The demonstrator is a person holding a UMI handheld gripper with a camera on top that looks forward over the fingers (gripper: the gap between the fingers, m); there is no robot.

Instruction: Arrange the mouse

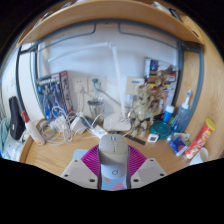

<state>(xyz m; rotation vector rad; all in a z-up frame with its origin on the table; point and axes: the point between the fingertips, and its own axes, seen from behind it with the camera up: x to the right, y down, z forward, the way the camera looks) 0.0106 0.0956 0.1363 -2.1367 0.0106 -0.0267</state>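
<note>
A light grey computer mouse [112, 148] sits lengthwise between my fingers, its nose pointing away from me. The gripper [112, 166] is shut on the mouse, with the pink pads [91, 161] pressing against both of its sides. The mouse's rear part runs down between the fingers and out of sight. The wooden desk [58, 154] lies below and ahead of the mouse; whether the mouse touches the desk cannot be seen.
Clutter lines the back of the desk: cables and a white power strip [52, 127] at the left, a white stand [116, 122] straight ahead, boxes and bottles [160, 118] to the right. An orange packet [201, 138] lies at the far right.
</note>
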